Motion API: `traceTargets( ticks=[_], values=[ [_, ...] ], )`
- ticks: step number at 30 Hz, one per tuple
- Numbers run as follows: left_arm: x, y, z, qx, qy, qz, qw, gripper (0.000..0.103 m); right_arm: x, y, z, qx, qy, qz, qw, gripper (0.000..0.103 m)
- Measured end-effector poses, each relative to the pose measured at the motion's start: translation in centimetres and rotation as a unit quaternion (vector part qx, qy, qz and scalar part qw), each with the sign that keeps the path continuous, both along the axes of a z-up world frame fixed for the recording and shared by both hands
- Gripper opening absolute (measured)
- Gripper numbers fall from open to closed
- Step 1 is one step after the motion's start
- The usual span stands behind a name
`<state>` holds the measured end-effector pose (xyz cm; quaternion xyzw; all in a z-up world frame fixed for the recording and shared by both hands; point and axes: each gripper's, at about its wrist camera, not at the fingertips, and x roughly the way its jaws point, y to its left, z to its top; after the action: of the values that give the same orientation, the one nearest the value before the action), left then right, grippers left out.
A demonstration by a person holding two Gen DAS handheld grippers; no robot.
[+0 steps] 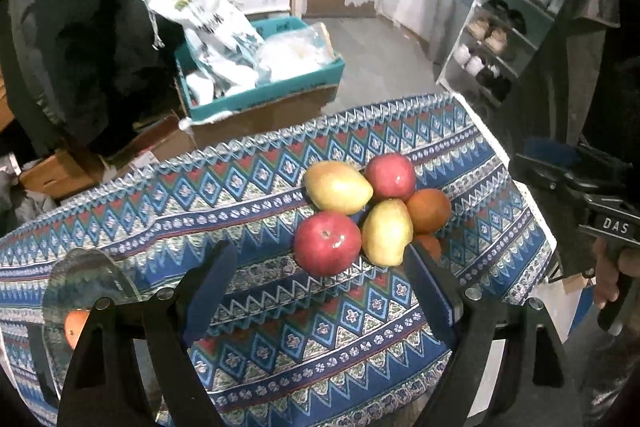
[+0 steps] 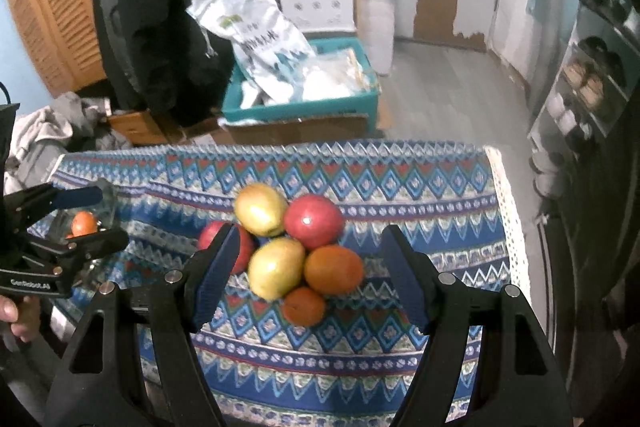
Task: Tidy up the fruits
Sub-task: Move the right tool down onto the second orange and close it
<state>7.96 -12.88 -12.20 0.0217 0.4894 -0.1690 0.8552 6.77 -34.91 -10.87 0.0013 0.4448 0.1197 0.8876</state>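
A cluttered room with peeling paint on the far wall, a teal crate [image 1: 264, 89] of white plastic bags on the floor, and a table under a woven blue, red and white zigzag-patterned tablecloth [image 1: 224, 195]. On the cloth, six smooth, rounded fruits sit touching in one pile: two red apples [image 2: 313, 220], two yellow-green mangoes [image 2: 276, 268] and two oranges [image 2: 334, 269]. Only the right wrist view shows both oranges whole. At the table's left edge stands a clear glass dish [image 1: 86, 279] with another orange [image 2: 83, 223] in it. The left gripper [image 1: 316, 291] and the right gripper [image 2: 310, 277] both hang above the cloth with jaws apart, holding nothing. A shoe rack [image 1: 504, 27] stands at the right.
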Motion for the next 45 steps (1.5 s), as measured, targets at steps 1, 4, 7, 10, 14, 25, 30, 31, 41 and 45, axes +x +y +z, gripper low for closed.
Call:
traceTargets(
  ticks=[1, 4, 7, 10, 14, 25, 30, 31, 41, 45],
  values=[
    [0.3, -0.1, -0.5, -0.001, 0.006, 0.000, 1.0000, 0.087, 0.1, -0.3, -0.5, 0.000, 0.007, -0.001, 1.000, 0.074],
    [1.4, -0.5, -2.0, -0.010, 0.029, 0.003, 0.9995, 0.087, 0.5, -0.6, -1.6, -0.003, 0.021, -0.006, 1.000, 0.074],
    [2.3, -1.1, -3.8, -0.013, 0.050, 0.006, 0.9987, 0.087, 0.6, -0.9, -3.0, -0.006, 0.038, -0.009, 0.999, 0.074],
    [3.2, -1.6, -5.4, -0.009, 0.063, 0.008, 0.9980, 0.087, 0.9, -1.1, -4.0, -0.006, 0.051, -0.009, 0.999, 0.074],
    [4.2, -2.4, -7.6, 0.006, 0.079, 0.008, 0.9969, 0.087, 1.2, -1.3, -5.1, -0.005, 0.068, -0.009, 0.998, 0.074],
    [5.9, -3.3, -11.9, 0.023, 0.112, -0.006, 0.9934, 0.087, 1.8, -1.3, -7.8, -0.007, 0.104, -0.004, 0.995, 0.074],
    [6.5, -3.7, -12.8, 0.014, 0.124, -0.009, 0.9921, 0.087, 2.1, -0.8, -8.8, -0.009, 0.115, 0.002, 0.993, 0.074],
    [6.6, -3.8, -13.0, 0.013, 0.126, -0.010, 0.9919, 0.087, 2.2, -0.8, -8.9, -0.010, 0.118, 0.003, 0.993, 0.074],
    [7.2, -3.5, -14.4, -0.024, 0.144, -0.019, 0.9892, 0.078, 2.4, -0.5, -10.7, 0.005, 0.149, 0.020, 0.989, 0.074],
    [6.8, -3.7, -14.2, -0.006, 0.129, -0.021, 0.9914, 0.078, 2.5, 0.1, -12.1, 0.007, 0.171, 0.032, 0.985, 0.074]
  ],
)
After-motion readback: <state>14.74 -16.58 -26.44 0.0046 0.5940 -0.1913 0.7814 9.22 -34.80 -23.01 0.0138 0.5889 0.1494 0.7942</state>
